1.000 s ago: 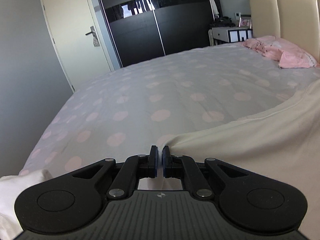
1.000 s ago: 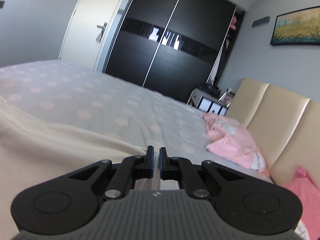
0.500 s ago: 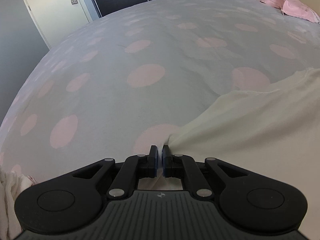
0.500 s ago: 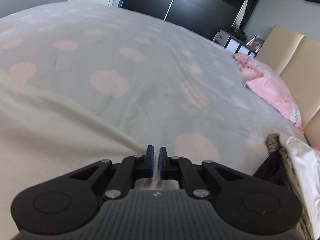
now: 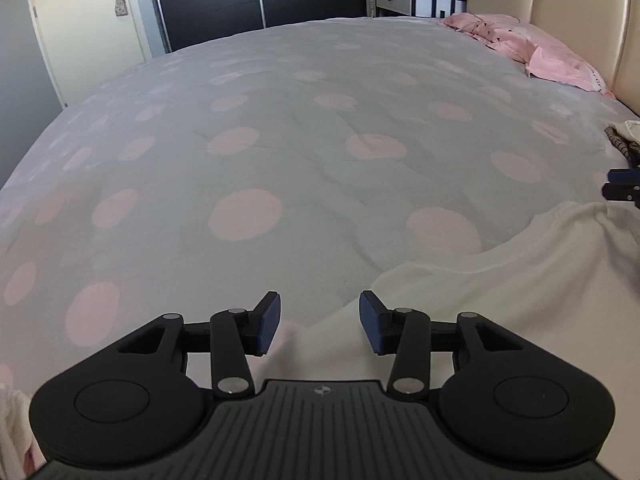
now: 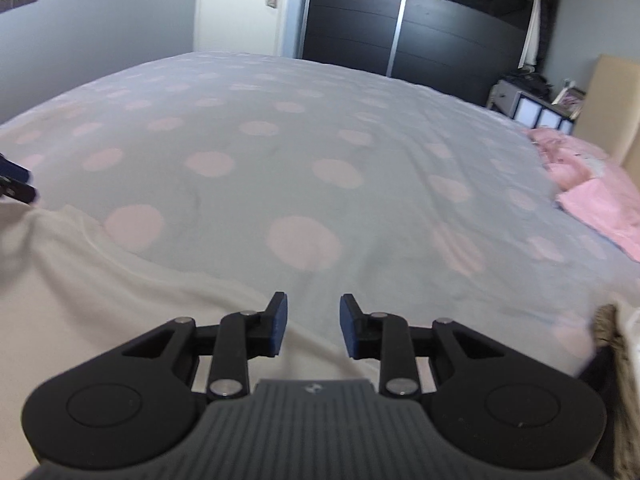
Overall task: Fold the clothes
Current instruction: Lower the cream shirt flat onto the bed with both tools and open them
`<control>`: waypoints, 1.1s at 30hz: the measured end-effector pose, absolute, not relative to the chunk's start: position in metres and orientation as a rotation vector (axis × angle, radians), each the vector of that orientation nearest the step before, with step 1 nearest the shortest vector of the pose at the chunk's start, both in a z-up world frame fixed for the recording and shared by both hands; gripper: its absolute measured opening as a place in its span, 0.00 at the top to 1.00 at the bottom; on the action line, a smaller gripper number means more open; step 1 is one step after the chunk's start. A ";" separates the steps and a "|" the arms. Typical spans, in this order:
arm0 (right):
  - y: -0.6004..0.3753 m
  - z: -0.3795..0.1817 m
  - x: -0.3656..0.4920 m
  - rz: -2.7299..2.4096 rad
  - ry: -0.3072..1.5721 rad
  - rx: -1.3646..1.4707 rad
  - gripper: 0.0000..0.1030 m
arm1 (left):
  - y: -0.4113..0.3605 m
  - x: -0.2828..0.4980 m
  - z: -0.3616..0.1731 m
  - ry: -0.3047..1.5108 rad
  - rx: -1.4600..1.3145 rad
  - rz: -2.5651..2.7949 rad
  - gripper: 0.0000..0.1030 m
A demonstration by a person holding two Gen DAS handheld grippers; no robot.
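Now, with both the left gripper [image 5: 320, 326] and right gripper [image 6: 313, 324] just opened off the cream garment [image 5: 500, 292], nothing pinched, we lift away gently so its edge stays flat on the bed [image 5: 280, 120].

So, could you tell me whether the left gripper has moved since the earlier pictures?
Yes. The left gripper has dipped toward the polka-dot bedspread, and the wardrobe sits higher in its view. Its jaws have just been opening, releasing the cream garment.

The duvet cover [image 5: 280, 128] is pale grey with large pink dots. A plain cream garment [image 5: 500, 292] lies on it. The pillow [image 5: 556, 60] is pink, the headboard [image 5: 576, 8] cream, the wardrobe [image 6: 420, 28] glossy black and the door [image 5: 80, 20] off-white.
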State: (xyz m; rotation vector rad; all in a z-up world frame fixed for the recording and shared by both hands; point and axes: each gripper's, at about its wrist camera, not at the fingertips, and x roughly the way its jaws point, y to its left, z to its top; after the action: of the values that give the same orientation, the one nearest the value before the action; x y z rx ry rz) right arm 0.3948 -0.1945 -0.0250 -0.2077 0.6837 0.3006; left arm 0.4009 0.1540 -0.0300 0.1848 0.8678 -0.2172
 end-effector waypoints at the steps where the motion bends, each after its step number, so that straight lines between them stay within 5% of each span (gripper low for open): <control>1: -0.188 -0.028 0.402 0.319 0.697 -0.193 0.63 | 0.149 0.406 -0.035 0.879 0.176 -0.230 0.60; 11: -0.160 -0.063 0.451 0.425 0.872 -0.087 0.61 | 0.132 0.428 -0.066 0.928 0.161 -0.254 0.65; 13: -0.158 -0.064 0.446 0.452 0.859 -0.111 0.66 | 0.132 0.424 -0.068 0.909 0.164 -0.266 0.69; 16: -0.153 -0.063 0.437 0.499 0.826 -0.169 0.87 | 0.127 0.419 -0.069 0.885 0.179 -0.300 0.89; 19: -0.147 -0.053 0.424 0.505 0.727 -0.250 0.89 | 0.120 0.416 -0.066 0.874 0.195 -0.320 0.97; 26: -0.130 -0.061 0.431 0.458 0.687 -0.361 0.89 | 0.114 0.428 -0.061 0.841 0.205 -0.220 0.98; 28: -0.129 -0.068 0.432 0.440 0.704 -0.358 0.87 | 0.109 0.431 -0.071 0.874 0.225 -0.213 0.98; 31: -0.139 -0.061 0.432 0.383 0.706 -0.295 0.62 | 0.112 0.429 -0.069 0.866 0.192 -0.194 0.96; 33: -0.149 -0.050 0.428 0.372 0.692 -0.291 0.60 | 0.116 0.424 -0.062 0.863 0.178 -0.176 0.88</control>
State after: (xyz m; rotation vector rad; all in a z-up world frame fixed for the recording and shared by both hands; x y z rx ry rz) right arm 0.4279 -0.1492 -0.0496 -0.2905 0.6919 0.3715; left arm 0.4238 0.1158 -0.0620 0.1778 0.8633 -0.1762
